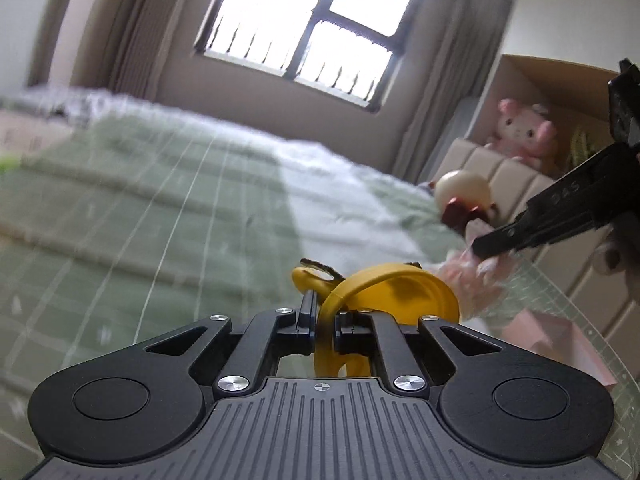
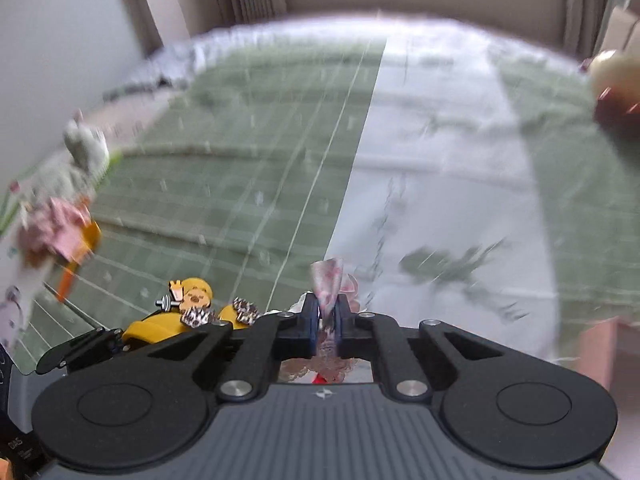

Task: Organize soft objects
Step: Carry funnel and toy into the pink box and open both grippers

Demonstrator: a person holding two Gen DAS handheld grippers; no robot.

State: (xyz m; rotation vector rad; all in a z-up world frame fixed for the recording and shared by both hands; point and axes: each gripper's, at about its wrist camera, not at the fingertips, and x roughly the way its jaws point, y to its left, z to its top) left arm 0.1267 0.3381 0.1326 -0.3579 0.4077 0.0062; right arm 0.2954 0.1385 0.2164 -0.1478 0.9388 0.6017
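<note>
Green-and-white checked bedding (image 1: 160, 200) covers a bed that fills most of both wrist views, running back to a curtained window (image 1: 304, 20) at the far wall. Beside the bed, at the right of the left wrist view, an open cardboard box (image 1: 536, 80) stands behind a padded beige headboard (image 1: 500, 172), and a pink plush toy (image 1: 524, 128) sits inside the box. A cream-coloured round toy with a dark red part (image 1: 464, 196) lies at the bed's edge, near the headboard. At the left edge of the right wrist view more soft toys (image 2: 60, 216), grey, pink and orange, lie blurred on the bedding.

Nearer the cameras, the left gripper (image 1: 324, 320) has its fingers closed on a yellow soft toy (image 1: 384, 292), pinching a curved yellow band of it between the pads, with the rest of the toy bulging out ahead of the fingertips above the bedding. From the right wrist view the same toy shows a small printed face and checked patches, just left of the other gripper. The right gripper (image 2: 329, 312) has its fingers closed on a pink patterned cloth item (image 2: 330, 280), a fold of which sticks up between the pads while the rest bunches below them. Both held things sit close together, over the bed's near edge.
</note>
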